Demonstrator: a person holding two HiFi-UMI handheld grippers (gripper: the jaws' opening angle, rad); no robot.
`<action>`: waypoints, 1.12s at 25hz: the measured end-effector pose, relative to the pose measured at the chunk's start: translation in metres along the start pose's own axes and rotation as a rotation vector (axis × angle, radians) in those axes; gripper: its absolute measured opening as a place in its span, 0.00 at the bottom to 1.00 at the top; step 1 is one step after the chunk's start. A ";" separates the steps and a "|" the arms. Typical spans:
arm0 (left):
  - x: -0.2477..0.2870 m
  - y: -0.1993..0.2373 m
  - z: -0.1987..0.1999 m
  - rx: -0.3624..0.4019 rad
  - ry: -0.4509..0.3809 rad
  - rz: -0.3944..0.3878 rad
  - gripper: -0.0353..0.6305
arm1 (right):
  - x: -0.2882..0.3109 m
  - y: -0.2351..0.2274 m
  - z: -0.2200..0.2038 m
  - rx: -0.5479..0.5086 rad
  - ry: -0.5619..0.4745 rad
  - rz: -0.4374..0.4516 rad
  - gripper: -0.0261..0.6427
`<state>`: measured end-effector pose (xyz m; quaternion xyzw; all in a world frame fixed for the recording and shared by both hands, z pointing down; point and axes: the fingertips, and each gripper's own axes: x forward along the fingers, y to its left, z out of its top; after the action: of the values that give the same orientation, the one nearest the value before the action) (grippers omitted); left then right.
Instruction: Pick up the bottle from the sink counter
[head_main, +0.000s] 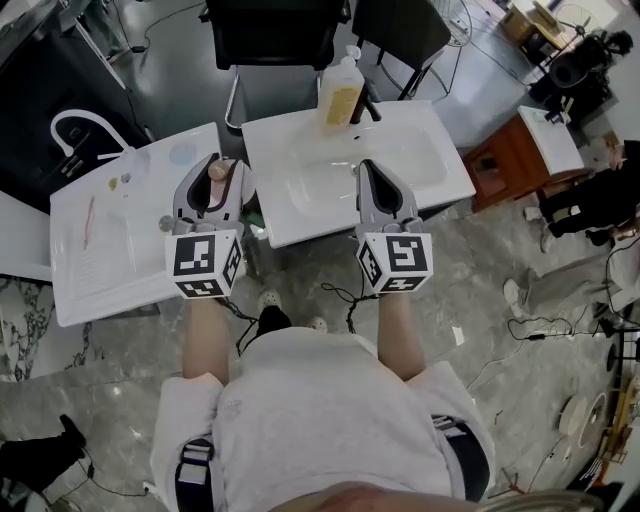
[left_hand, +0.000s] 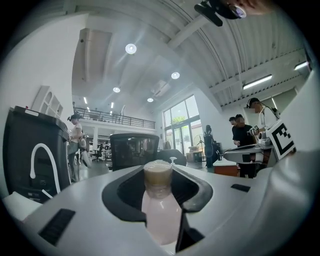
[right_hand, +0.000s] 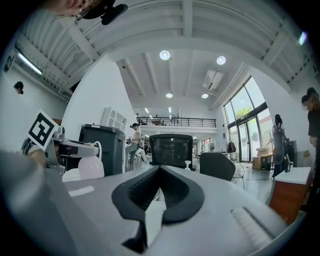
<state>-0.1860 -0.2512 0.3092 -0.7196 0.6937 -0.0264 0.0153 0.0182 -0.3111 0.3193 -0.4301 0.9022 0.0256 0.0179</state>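
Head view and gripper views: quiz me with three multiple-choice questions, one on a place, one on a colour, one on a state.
1. Where is the small bottle? A) on the counter B) between the left gripper's jaws C) on the floor
2. Liquid in the pump dispenser beside the faucet? A) yellow B) blue C) green
3. The right gripper holds? A) nothing B) a bottle C) a cloth
Answers: B, jaws clamp its body; A, yellow shows through; A, nothing between its jaws.
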 end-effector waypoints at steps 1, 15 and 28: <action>-0.003 -0.001 0.001 0.000 -0.001 0.007 0.26 | -0.003 0.001 0.001 -0.004 -0.002 0.005 0.06; -0.052 -0.019 0.007 -0.013 -0.013 0.099 0.26 | -0.043 0.003 0.012 -0.021 -0.034 0.061 0.06; -0.075 -0.043 0.012 -0.008 -0.022 0.110 0.26 | -0.069 -0.001 0.014 -0.033 -0.034 0.077 0.06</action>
<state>-0.1455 -0.1752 0.2984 -0.6806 0.7322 -0.0149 0.0212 0.0632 -0.2574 0.3095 -0.3950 0.9171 0.0485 0.0252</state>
